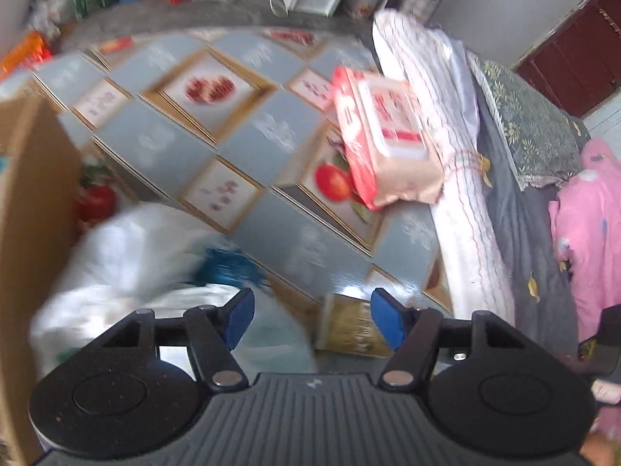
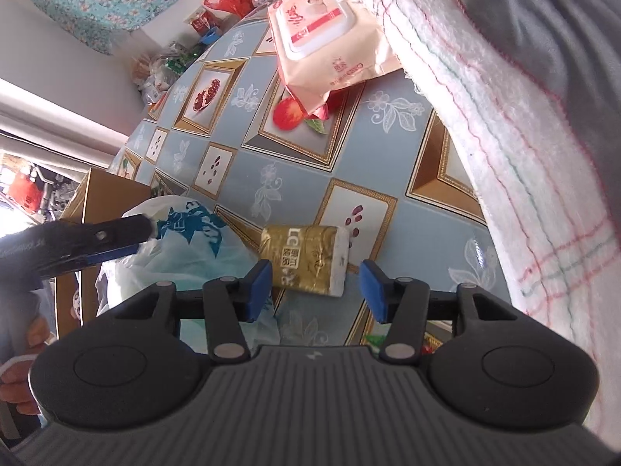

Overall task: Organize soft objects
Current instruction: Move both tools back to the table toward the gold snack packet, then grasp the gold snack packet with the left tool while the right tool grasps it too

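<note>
Gold tissue pack (image 2: 306, 260) lies ahead of the parted right gripper (image 2: 315, 285).

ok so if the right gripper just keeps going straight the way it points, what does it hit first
Most likely the gold tissue pack lying on the patterned tablecloth. It sits just ahead of the open right gripper, roughly in line with the gap, though how far ahead is hard to judge.
</note>
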Demonstrator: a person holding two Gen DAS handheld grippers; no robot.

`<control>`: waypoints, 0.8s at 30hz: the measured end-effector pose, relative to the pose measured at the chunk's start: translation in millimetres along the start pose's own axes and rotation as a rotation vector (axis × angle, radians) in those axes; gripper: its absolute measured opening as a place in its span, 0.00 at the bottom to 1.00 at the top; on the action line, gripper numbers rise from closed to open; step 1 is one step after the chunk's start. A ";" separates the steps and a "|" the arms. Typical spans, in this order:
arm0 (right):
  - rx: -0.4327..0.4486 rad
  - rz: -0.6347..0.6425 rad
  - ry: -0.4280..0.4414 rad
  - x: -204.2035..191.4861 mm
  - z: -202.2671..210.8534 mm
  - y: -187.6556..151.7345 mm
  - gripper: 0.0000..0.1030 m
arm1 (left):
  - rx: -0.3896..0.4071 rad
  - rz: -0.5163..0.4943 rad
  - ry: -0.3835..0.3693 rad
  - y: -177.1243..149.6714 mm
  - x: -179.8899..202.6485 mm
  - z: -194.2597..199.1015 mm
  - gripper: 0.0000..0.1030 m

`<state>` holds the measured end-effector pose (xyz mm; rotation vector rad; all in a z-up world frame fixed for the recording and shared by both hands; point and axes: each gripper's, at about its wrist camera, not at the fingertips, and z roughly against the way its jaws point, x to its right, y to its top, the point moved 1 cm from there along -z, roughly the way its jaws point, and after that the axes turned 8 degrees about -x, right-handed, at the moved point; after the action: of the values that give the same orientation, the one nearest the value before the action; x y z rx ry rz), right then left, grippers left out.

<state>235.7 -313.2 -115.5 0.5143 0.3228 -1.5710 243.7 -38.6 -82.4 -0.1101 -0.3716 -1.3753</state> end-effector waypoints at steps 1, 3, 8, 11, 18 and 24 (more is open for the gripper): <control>-0.005 -0.009 0.014 3.7 -4.0 1.3 0.45 | -0.028 -0.003 -0.006 2.6 3.8 -8.7 0.65; -0.015 -0.023 0.034 11.2 -12.9 3.7 0.43 | -0.079 0.001 -0.004 3.7 10.8 -25.6 0.65; -0.052 -0.037 0.072 21.7 -32.9 6.4 0.43 | -0.173 0.048 -0.027 9.3 18.1 -57.6 0.65; -0.066 -0.029 0.081 23.4 -41.4 8.7 0.43 | -0.211 0.083 -0.033 13.3 18.7 -72.8 0.65; -0.083 -0.008 0.095 21.8 -57.5 13.9 0.40 | -0.261 0.064 -0.006 18.7 28.3 -92.1 0.65; -0.078 0.011 0.110 19.3 -64.0 18.3 0.36 | -0.304 0.057 -0.001 18.6 35.4 -110.3 0.64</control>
<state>261.8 -299.0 -178.2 0.5420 0.4621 -1.5168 288.3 -100.1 -171.7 -0.3696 -0.1561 -1.3676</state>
